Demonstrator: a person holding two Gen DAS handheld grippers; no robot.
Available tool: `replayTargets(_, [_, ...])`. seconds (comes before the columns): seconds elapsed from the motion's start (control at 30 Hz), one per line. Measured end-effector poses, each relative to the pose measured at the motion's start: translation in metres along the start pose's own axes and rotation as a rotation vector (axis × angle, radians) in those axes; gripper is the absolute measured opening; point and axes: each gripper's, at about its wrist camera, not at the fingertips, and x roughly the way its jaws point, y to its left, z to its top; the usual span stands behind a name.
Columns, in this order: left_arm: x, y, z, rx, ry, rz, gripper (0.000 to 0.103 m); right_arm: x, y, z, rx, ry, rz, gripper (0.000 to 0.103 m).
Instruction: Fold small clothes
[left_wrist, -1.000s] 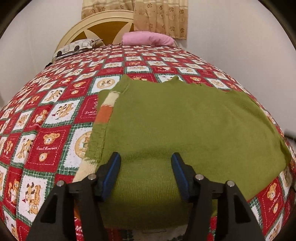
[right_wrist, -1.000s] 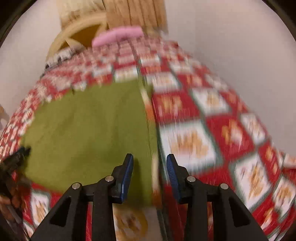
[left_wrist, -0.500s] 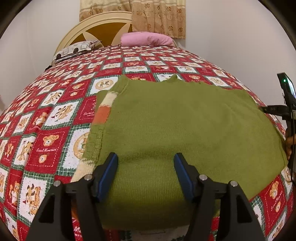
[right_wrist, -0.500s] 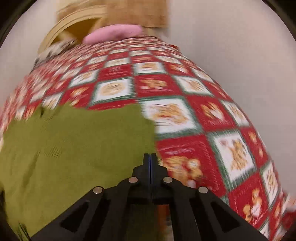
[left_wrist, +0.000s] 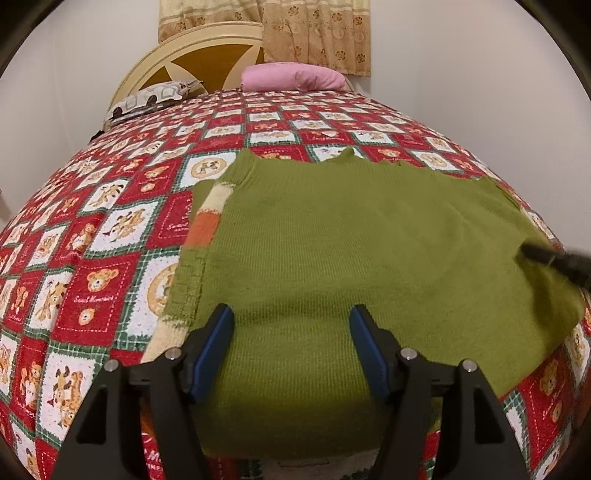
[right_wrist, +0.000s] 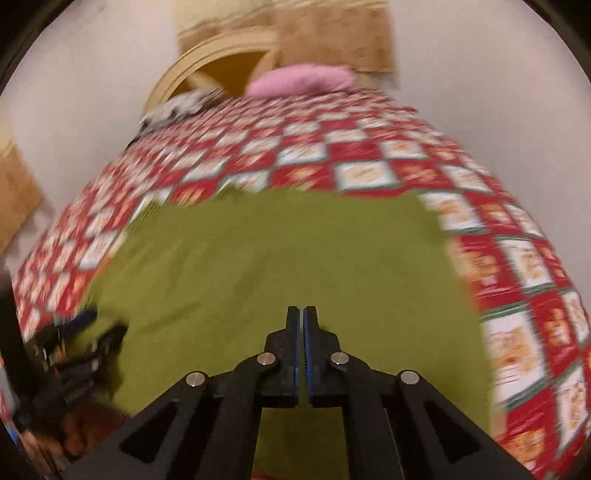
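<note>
Bedroom with pale walls, bed covered by a red, white and green teddy-bear quilt. Left gripper low in its own view, blue pads spread wide over the near part of the green knitted sweater, nothing caught between them; jaws lately opened a little further; whether the tips touch the knit cannot be told. Right gripper with pads pressed together, only a hairline slit showing, no cloth visibly nipped; poised above the sweater's near middle. Same gripper in the left wrist view only as a dark blurred tip entering from the right edge over the sweater's right side, mostly cut off by the frame. Left gripper in the right wrist view a smeared dark shape at lower left, details unreadable. Sweater spread flat across the near half of the quilt, bottom edge hidden behind the gripper bodies; along its left edge a folded strip with cream and orange blocks, pattern partly tucked under. Farther back a pink pillow, a grey-patterned pillow at the left, a cream arched headboard half hidden behind both, and beige patterned curtains cropped by the top edge. Right wrist view blurred throughout, quilt pictures illegible there.
</note>
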Motion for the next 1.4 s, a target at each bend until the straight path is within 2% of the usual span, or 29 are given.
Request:
replayTargets(0.03, [-0.001,0.0,0.001,0.0,0.004,-0.001,0.069,0.012,0.007,-0.009,-0.031,0.02,-0.029,0.001])
replayTargets(0.1, [-0.004,-0.001,0.004,0.023,0.012,0.009,0.069,0.011,0.012,-0.019,-0.064,-0.028,-0.05,0.002])
replayTargets(0.13, [-0.009,-0.003,0.006,0.048,0.005,0.038,0.069,0.01,0.01,-0.018,-0.05,-0.027,-0.04,0.002])
replayTargets(0.2, [-0.016,-0.005,0.008,0.069,-0.023,0.106,0.078,0.011,0.004,-0.018,-0.032,-0.03,-0.025,0.002])
replayTargets(0.23, [-0.02,-0.003,0.01,0.064,-0.044,0.139,0.087,0.012,0.003,-0.019,-0.028,-0.033,-0.02,0.002])
replayTargets(0.27, [-0.024,0.0,0.012,0.046,-0.064,0.149,0.091,0.012,0.003,-0.019,-0.027,-0.035,-0.019,0.002])
replayTargets(0.37, [-0.033,0.028,0.02,-0.082,-0.099,0.135,0.094,0.012,0.005,-0.016,-0.035,-0.038,-0.028,0.002])
replayTargets(0.4, [-0.032,0.043,0.023,-0.154,-0.097,0.128,0.094,0.013,0.005,-0.014,-0.035,-0.04,-0.028,0.002])
replayTargets(0.47, [-0.021,0.059,0.026,-0.228,-0.066,0.116,0.094,0.008,0.006,-0.017,-0.03,-0.043,-0.023,0.002])
replayTargets(0.57, [0.004,0.06,0.026,-0.253,0.004,0.054,0.091,0.008,0.003,-0.018,-0.014,-0.046,-0.003,0.002])
replayTargets(0.63, [0.022,0.058,0.019,-0.311,0.073,-0.06,0.091,0.008,0.0,-0.018,-0.002,-0.046,0.011,0.002])
replayTargets(0.67, [0.025,0.056,0.014,-0.347,0.068,-0.078,0.092,0.008,0.0,-0.018,0.0,-0.046,0.014,0.002])
replayTargets(0.73, [0.022,0.049,0.012,-0.332,0.045,-0.063,0.092,0.008,0.0,-0.018,0.0,-0.046,0.014,0.002])
replayTargets(0.8, [0.02,0.053,0.011,-0.372,0.039,-0.087,0.085,0.008,-0.001,-0.019,-0.002,-0.047,0.012,0.002])
replayTargets(0.87, [0.016,0.063,0.007,-0.425,0.024,-0.125,0.062,0.008,-0.001,-0.018,0.002,-0.047,0.016,0.002])
replayTargets(0.9, [0.014,0.066,0.006,-0.442,0.018,-0.134,0.057,0.009,-0.001,-0.018,0.005,-0.047,0.02,0.002])
replayTargets(0.93, [0.014,0.07,0.005,-0.457,0.015,-0.135,0.048,0.009,-0.002,-0.018,0.008,-0.047,0.023,0.002])
replayTargets(1.0, [0.014,0.071,0.006,-0.466,0.016,-0.133,0.042,0.009,-0.002,-0.018,0.008,-0.047,0.026,0.002])
replayTargets(1.07, [0.015,0.069,0.012,-0.456,0.018,-0.11,0.03,0.009,-0.002,-0.018,0.007,-0.047,0.025,0.002])
replayTargets(1.13, [0.009,0.063,0.019,-0.438,0.005,-0.097,0.024,0.009,-0.003,-0.018,0.008,-0.047,0.025,0.002])
replayTargets(1.23, [-0.008,0.043,0.032,-0.353,-0.061,-0.066,0.022,0.009,-0.003,-0.018,0.01,-0.047,0.028,0.002])
replayTargets(1.4, [-0.026,0.005,0.047,-0.249,-0.129,-0.139,0.022,0.009,-0.003,-0.018,0.014,-0.048,0.032,0.002])
